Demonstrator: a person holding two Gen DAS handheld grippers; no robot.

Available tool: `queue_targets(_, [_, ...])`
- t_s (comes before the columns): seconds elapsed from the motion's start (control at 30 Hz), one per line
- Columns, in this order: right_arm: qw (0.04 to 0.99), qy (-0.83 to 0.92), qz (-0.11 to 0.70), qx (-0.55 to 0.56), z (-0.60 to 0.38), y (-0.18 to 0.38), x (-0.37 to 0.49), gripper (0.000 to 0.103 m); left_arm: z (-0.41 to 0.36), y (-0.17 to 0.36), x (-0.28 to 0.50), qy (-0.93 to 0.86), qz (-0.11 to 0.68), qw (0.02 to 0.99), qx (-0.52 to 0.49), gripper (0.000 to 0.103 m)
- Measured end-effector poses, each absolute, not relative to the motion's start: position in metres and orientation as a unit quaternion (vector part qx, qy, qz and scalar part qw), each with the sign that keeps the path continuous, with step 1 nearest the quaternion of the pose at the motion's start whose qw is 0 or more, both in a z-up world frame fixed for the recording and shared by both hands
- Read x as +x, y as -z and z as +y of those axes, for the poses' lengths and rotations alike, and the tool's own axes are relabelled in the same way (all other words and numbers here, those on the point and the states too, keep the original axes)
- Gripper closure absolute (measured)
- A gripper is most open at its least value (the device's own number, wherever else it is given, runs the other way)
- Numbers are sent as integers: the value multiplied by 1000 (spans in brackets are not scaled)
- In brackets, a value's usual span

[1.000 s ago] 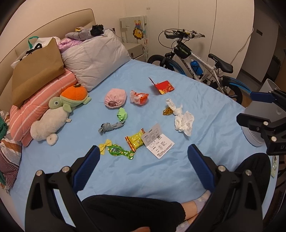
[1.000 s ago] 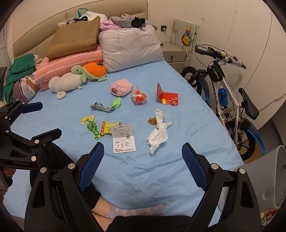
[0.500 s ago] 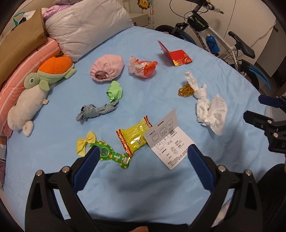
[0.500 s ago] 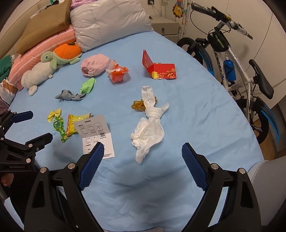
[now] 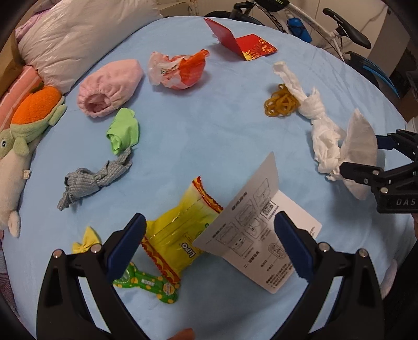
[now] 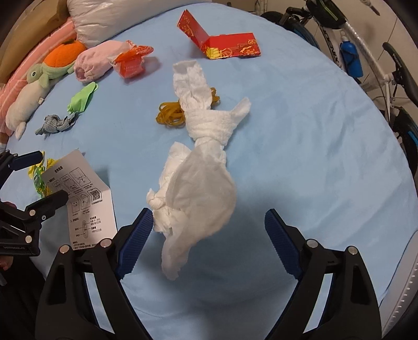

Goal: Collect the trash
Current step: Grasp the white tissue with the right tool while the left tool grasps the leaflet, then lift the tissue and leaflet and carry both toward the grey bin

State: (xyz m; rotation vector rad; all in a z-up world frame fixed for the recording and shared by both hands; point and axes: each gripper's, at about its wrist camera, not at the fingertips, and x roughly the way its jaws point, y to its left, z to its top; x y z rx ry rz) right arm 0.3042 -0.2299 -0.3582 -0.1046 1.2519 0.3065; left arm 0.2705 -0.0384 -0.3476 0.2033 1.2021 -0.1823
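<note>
On blue sheet (image 6: 300, 130), tissue (image 6: 198, 167) lengthwise away.

Bed (image 6: 300, 125) covered by a light blue sheet, with pillows (image 5: 78, 34) stacked at its head. A bicycle (image 6: 365, 52) stands just beside the bed's far edge, against pale wall panels (image 5: 386, 15).

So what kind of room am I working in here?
Most likely a bedroom: the blue sheet covers a bed, with a pillow and plush turtle at its head. A bicycle stands beside it.
</note>
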Motion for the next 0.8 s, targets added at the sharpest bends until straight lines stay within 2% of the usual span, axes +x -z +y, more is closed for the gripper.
queue_targets(0.03, [796,-155,582,-52,-227,360,303,36,-41,349,271,88,561,817,100,8])
queue_targets(0.07, [794,-169,581,-55,-224,360,303,44,-43,350,271,92,558,818,104,31])
queue_targets(0.1, [793,-180,579,-58,-221,359,301,51,-45,353,271,101,563,813,106,65])
queue_targets(0.13, [793,-186,576,-64,-218,358,300,55,-47,355,272,105,569,808,107,64])
queue_targets(0.2, [795,-200,568,-79,-212,355,296,73,-48,355,271,117,565,810,104,75])
queue_targets(0.3, [796,-209,560,-99,-206,350,291,90,-49,351,268,130,559,813,96,87])
queue_targets(0.4, [795,-209,559,-103,-207,347,287,92,-52,343,264,141,552,817,87,96])
queue_targets(0.5, [798,-210,555,-101,-207,339,287,94,-56,336,259,143,547,820,91,101])
queue_targets(0.8, [815,-219,526,-106,-207,305,264,96,-59,308,245,147,534,829,77,102])
